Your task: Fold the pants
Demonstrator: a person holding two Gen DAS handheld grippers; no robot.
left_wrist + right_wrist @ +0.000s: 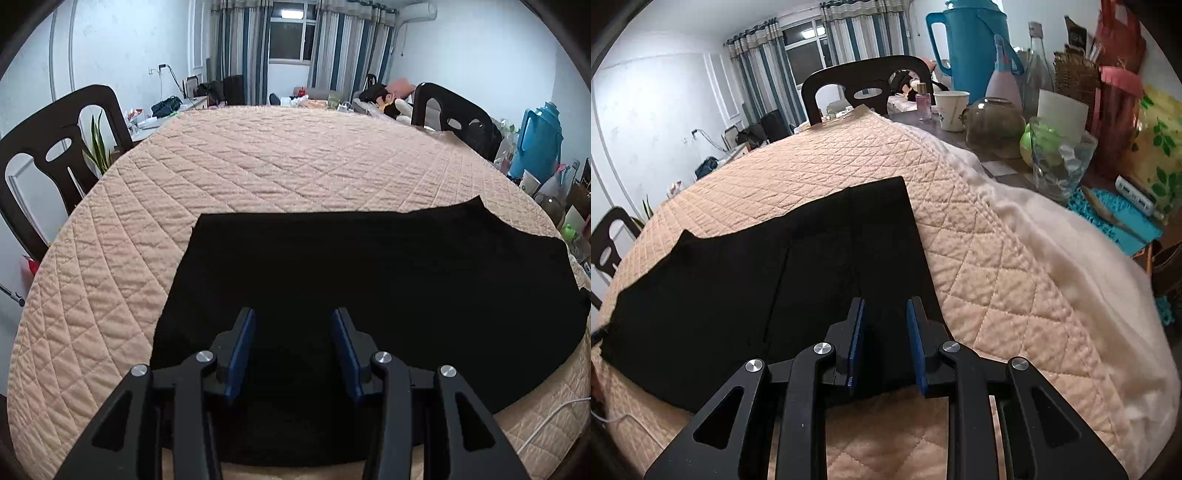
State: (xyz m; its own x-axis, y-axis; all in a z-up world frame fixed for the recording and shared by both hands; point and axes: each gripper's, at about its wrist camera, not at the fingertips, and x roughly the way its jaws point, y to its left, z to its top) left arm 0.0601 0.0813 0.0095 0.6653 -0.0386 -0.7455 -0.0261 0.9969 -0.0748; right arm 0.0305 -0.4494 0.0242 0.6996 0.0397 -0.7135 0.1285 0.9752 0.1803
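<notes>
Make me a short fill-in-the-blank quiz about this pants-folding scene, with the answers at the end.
1. The pants are ____ in colour.
2. They lie on a quilted ____ cover.
3. Both the left gripper and right gripper have their jaws ____.
4. The tall jug is ____.

Answers: black; peach; open; blue

The left gripper (pixel 293 317) is hovering with its blue pads spread apart above black pants (pixel 369 280), which are lying flat on a quilted peach cover (pixel 258 155) over the table, two dark chairs (pixel 55 147) standing beyond.
</notes>
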